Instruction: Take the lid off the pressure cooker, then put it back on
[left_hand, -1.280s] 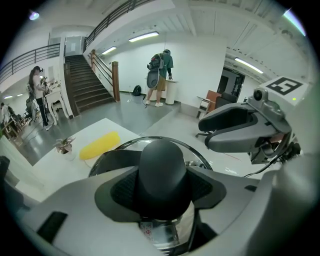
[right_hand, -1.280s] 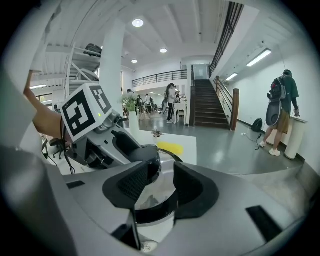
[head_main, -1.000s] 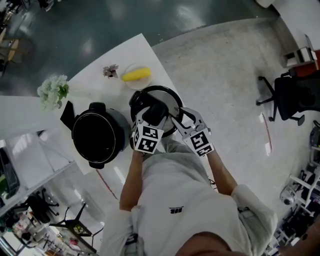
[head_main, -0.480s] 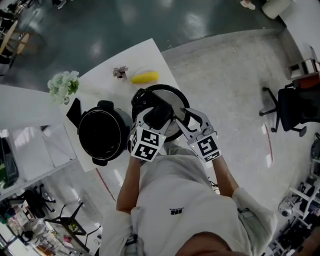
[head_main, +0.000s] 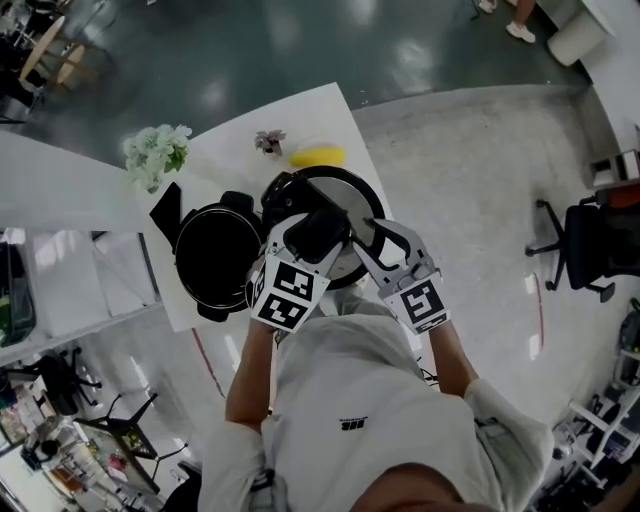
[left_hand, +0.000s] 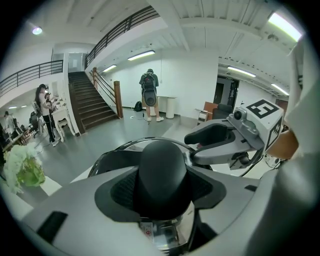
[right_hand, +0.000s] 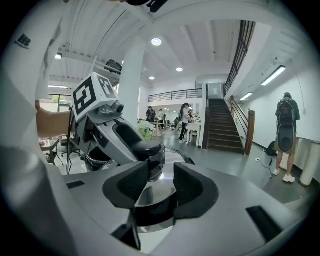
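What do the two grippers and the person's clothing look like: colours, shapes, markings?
The left gripper and the right gripper have light grey bodies and black, curved pads. Each bears a white cube with black square markers. The person wears a pale short-sleeved shirt with a small dark logo.

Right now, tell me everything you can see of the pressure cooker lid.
The lid is round, shiny metal with a black rim and a rounded black knob at its centre. It is off the open pot, held roughly level beside it over the edge of the white table. The left claw is clamped on the knob; the right claw grips the black rim.
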